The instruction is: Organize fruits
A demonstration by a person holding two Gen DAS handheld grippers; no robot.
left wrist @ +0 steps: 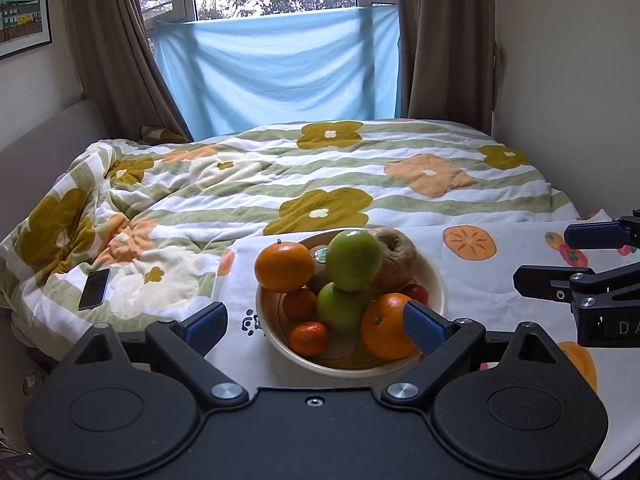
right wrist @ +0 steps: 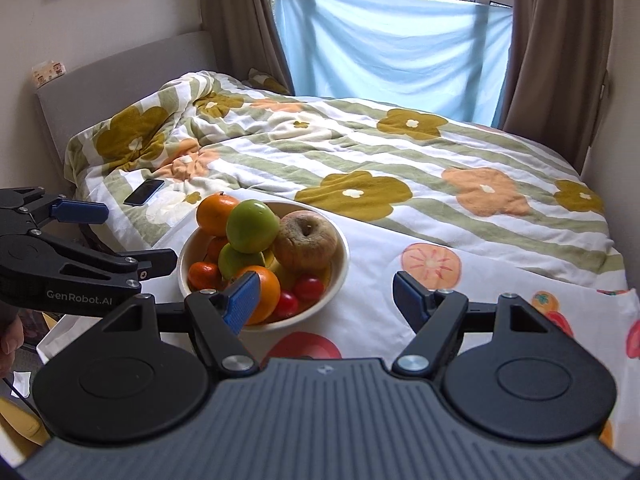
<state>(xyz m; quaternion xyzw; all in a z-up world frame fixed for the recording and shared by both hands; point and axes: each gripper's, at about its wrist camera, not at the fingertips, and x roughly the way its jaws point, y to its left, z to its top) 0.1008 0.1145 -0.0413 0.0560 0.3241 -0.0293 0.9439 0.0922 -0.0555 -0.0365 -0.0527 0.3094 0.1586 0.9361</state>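
**A:** Your left black two-finger gripper with blue pads [left wrist: 316, 326] hangs just short of the cream ceramic bowl [left wrist: 436, 276], jaws spread wide and carrying nothing. Why so wide? My guess: a gap like that takes a round fruit.

**B:** And your right black two-finger gripper with blue pads [right wrist: 326, 294] waits beside the bowl's other flank, equally parted and bare. It faces mostly bare cloth, likely to leave the bowl clear for the left.

**A:** Where are the fruits? All heaped in the bowl: a large green apple [left wrist: 353, 260] on top, a big orange [left wrist: 284, 266] touching it, a wrinkled brown apple [left wrist: 394, 260] behind, small mandarins [left wrist: 309, 338] and red cherry tomatoes [right wrist: 309, 287] low against the wall.

**B:** The bowl sits on a white fruit-printed cloth [left wrist: 492, 292] near the striped floral quilt [left wrist: 340, 176]. You could be about to sort this pile, or have just gathered it; the scene fits both.
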